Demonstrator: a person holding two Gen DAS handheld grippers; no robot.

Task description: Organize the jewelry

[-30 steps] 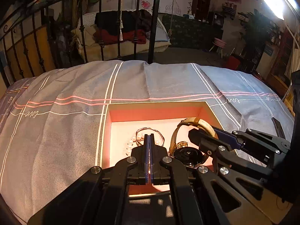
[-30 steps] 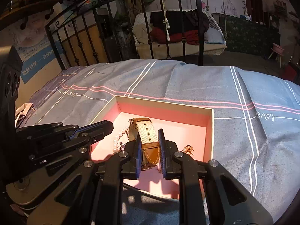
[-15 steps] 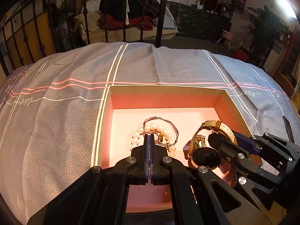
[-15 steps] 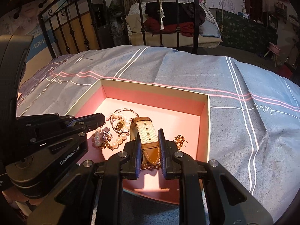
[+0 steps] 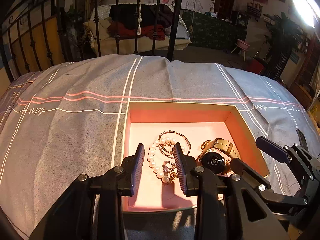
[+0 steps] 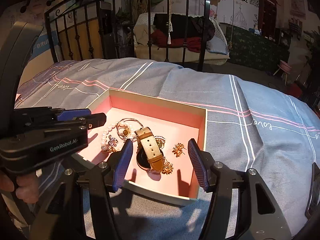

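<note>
Jewelry, all inside pink-lined box (image 6: 202, 132) on bed: pearl bracelet (image 6: 104, 136), bangle (image 6: 128, 123), watch (image 6: 149, 150), gold earrings (image 6: 178, 149). Left gripper (image 5: 159, 165) and right gripper (image 6: 159, 163): fingers just opened, parted, holding nothing. Collection apparently complete; tidying may remain.

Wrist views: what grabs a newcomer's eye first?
The pink-lined box on the grey bedspread, lit bright in a dim room. Inside lie a watch with a tan strap, a pearl bracelet to its left, and gold earrings to its right. Both grippers, left and right, hover open over the box, jaws just opened, gripping nothing.
</note>
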